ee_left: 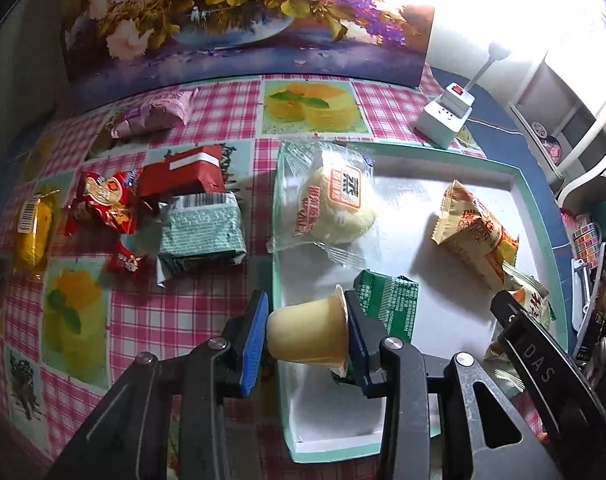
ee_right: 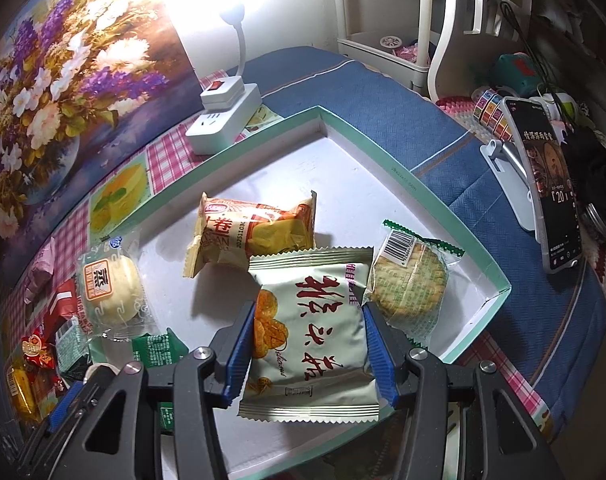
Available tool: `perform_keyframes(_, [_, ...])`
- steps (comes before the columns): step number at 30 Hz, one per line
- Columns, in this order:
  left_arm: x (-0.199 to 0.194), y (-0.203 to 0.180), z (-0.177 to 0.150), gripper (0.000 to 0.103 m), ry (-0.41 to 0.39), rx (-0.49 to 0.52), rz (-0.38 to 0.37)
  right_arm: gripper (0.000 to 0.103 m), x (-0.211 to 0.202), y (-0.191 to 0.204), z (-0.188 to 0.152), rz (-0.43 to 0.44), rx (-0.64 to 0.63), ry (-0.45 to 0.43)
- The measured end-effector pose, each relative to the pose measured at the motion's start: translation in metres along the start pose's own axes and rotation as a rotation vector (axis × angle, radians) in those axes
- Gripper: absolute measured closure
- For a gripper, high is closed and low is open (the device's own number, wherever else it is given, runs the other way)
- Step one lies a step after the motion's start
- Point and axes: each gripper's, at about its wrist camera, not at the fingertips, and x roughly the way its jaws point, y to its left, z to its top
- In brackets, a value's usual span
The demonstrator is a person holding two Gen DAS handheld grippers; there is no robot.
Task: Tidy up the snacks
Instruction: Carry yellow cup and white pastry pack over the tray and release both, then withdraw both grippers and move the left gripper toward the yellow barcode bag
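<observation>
A pale yellow pudding cup (ee_left: 309,330) lay on its side, clamped between the left gripper (ee_left: 307,332) pads. A pale green snack packet (ee_right: 311,330) sat flat between the right gripper (ee_right: 309,350) pads, pinched at both edges.

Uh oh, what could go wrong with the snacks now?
The left gripper squeezes a jelly cup sideways; it might slip or pop. The bun hangs over the tray rim and may slide out. The right gripper pinches a puffy packet, maybe crushing what's inside.
</observation>
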Motion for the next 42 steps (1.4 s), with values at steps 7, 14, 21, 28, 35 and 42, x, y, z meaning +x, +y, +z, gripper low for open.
perform_keyframes(7, [0.006, -0.008, -0.003, 0.064, 0.023, 0.021, -0.033, 0.048, 0.0, -0.001, 0.0, 0.001, 0.007, 0.002])
perform_keyframes(14, [0.004, -0.015, -0.003, 0.064, 0.021, 0.024, -0.11, 0.048, 0.0, -0.003, 0.0, -0.003, 0.02, 0.0])
perform_keyframes(21, [0.0, -0.014, -0.002, 0.064, 0.016, 0.006, -0.173, 0.047, 0.001, -0.003, -0.001, -0.01, 0.025, 0.003])
perform_keyframes(28, [0.001, -0.004, 0.0, 0.047, 0.029, -0.036, -0.189, 0.042, 0.004, -0.005, -0.001, -0.003, 0.032, 0.012])
perform_keyframes(35, [-0.007, 0.006, 0.003, 0.043, 0.015, -0.076, -0.216, 0.041, 0.001, -0.004, 0.0, -0.006, 0.032, 0.002])
perform_keyframes(42, [-0.016, 0.035, 0.008, 0.023, -0.012, -0.179, -0.2, 0.024, 0.003, 0.007, -0.001, 0.037, -0.021, 0.008])
